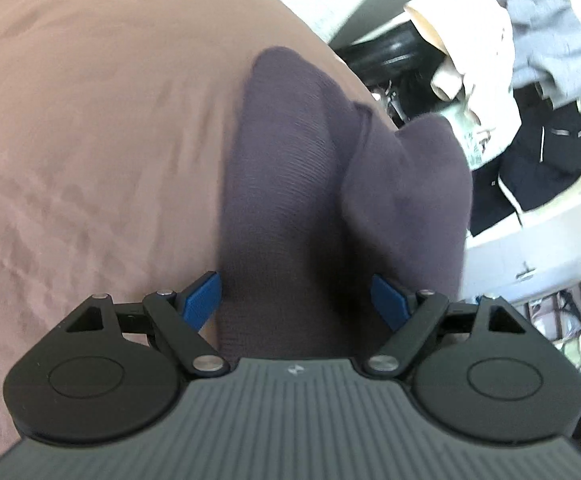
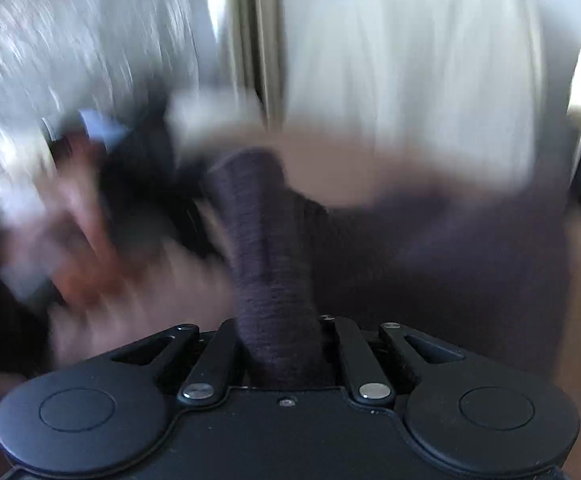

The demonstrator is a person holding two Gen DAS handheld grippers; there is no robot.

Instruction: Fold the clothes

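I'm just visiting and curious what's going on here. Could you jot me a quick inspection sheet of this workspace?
Surface: brown bedsheet, lightly creased.
Job's things: dark purple knit garment lying on the sheet, bunched.
Clutter: pile of clothes beyond the sheet's edge, grey, white and black.
Claws: left claw open, garment between its blue fingers; right claw shut on the garment.
Cables: nothing seen.
Surroundings: pale curtain, blurred; a hand on the other claw.

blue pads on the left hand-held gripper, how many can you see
2: one blue pad left of the dark purple knit garment, the other right of it, jaws open. None hidden that I can tell.
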